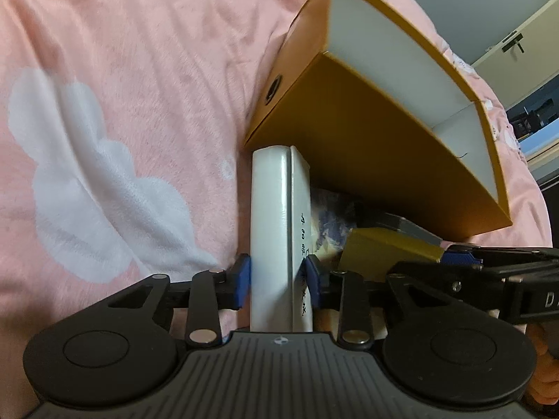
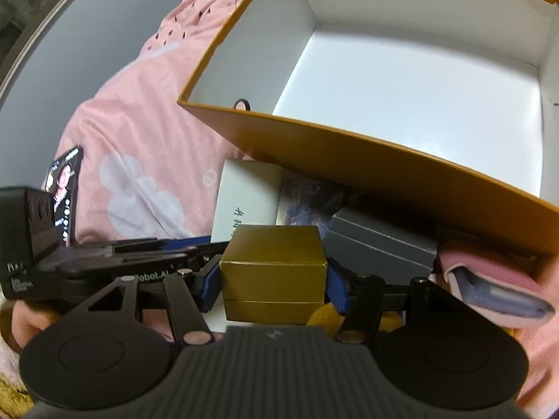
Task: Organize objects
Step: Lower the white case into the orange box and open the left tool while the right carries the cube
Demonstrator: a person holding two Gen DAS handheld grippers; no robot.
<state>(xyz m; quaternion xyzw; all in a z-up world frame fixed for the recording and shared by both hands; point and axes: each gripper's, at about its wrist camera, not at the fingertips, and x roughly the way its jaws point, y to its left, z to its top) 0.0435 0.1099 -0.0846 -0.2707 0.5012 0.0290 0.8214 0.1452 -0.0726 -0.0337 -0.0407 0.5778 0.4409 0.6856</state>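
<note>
My left gripper [image 1: 277,277] is shut on a white book [image 1: 276,216] held on edge by its spine, just in front of a large orange box [image 1: 353,146] with a white inside. My right gripper [image 2: 274,279] is shut on a small gold box [image 2: 274,262], which also shows in the left wrist view [image 1: 387,249]. The orange box [image 2: 349,153] stands open and empty ahead of it. The white book [image 2: 244,195] and the left gripper [image 2: 195,248] lie to the left of the gold box.
Everything rests on a pink blanket [image 1: 139,104] with white cloud shapes. A dark picture book [image 2: 307,202] and a grey box [image 2: 380,237] lie under the orange box's near wall. A phone [image 2: 64,192] lies at left. A pink pouch [image 2: 499,289] is at right.
</note>
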